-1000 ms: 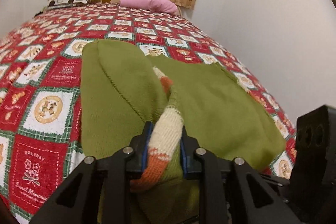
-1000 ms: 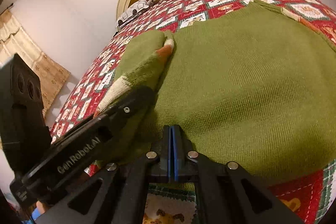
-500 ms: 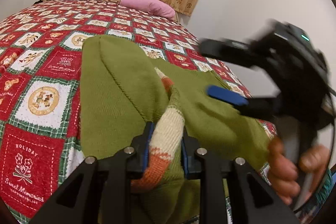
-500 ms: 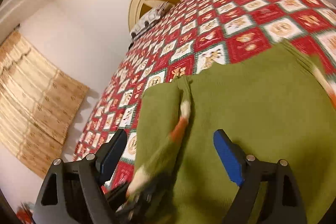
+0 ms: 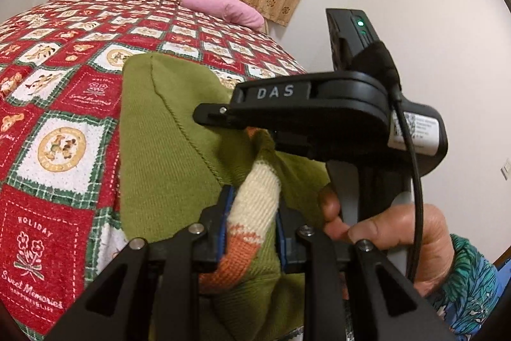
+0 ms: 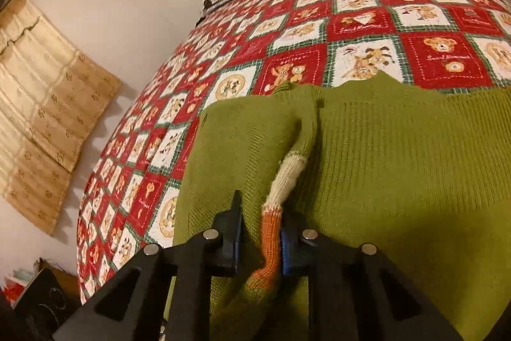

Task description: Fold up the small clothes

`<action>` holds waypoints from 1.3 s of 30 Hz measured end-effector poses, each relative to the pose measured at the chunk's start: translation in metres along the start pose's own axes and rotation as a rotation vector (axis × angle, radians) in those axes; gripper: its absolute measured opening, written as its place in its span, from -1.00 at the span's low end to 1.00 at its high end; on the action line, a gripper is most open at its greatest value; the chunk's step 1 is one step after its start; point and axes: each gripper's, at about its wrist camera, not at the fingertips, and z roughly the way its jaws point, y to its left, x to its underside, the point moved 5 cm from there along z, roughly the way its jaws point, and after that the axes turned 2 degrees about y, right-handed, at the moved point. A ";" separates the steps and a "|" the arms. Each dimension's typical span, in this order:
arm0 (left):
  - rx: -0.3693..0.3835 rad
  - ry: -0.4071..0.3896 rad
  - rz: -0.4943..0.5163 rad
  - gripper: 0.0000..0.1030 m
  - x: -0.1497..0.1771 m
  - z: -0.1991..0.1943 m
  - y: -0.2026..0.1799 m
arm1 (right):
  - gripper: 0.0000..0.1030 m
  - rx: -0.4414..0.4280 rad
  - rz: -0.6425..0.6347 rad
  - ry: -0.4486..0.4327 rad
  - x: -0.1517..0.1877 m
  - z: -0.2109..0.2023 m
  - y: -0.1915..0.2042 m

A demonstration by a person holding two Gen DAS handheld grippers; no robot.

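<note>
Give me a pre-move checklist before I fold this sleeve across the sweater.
1. Left gripper clamped on the striped sleeve: ok, both pads press the cream band.
2. Right gripper lined up on the sleeve: ok, the orange band runs between its fingers.
3. Right gripper closed on the sleeve: not ok, a gap shows between one pad and the knit.
4. Green sweater body flat on the bedspread: ok where visible.
5. Opposite sleeve tucked: cannot tell, it is out of view.
</note>
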 end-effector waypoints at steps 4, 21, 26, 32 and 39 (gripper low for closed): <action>0.007 -0.009 -0.006 -0.51 -0.003 -0.005 -0.001 | -0.76 0.014 -0.034 -0.034 -0.005 -0.014 0.012; 0.090 -0.011 0.226 -0.53 -0.023 0.017 -0.127 | -0.77 0.201 -0.155 -0.128 -0.029 -0.151 -0.054; 0.118 0.050 0.241 -0.54 -0.013 0.051 -0.156 | -0.77 0.249 -0.098 -0.111 -0.022 -0.168 -0.104; 0.097 0.113 0.269 -0.54 0.005 0.079 -0.174 | -0.77 0.274 -0.056 -0.071 -0.008 -0.163 -0.149; 0.032 0.138 0.314 -0.51 0.019 0.088 -0.183 | -0.77 0.229 0.017 -0.064 0.011 -0.145 -0.176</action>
